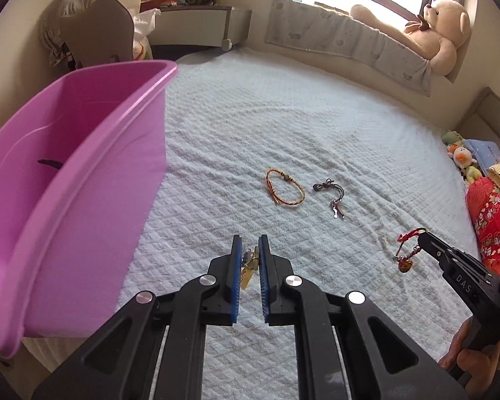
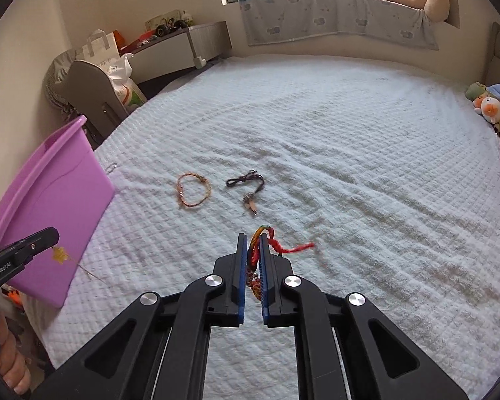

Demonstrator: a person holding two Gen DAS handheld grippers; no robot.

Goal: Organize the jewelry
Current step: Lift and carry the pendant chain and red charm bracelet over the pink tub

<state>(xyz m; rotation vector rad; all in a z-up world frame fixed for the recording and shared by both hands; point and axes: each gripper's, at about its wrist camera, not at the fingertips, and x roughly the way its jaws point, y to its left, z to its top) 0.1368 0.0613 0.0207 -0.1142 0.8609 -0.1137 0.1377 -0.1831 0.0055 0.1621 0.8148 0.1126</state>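
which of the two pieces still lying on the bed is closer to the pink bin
The orange braided bracelet: it lies on the side toward the pink bin, while the dark cord pendant lies on its far side.

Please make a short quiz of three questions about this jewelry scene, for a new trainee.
1. True or false: both grippers hold a piece of jewelry.
2. How many pieces lie free on the bedspread?
3. Which side of the left gripper is the pink bin on? A) its left B) its right

Key
1. True: the left gripper is shut on a yellow charm; the right gripper is shut on a red cord charm.
2. Two: an orange bracelet and a dark cord pendant.
3. A
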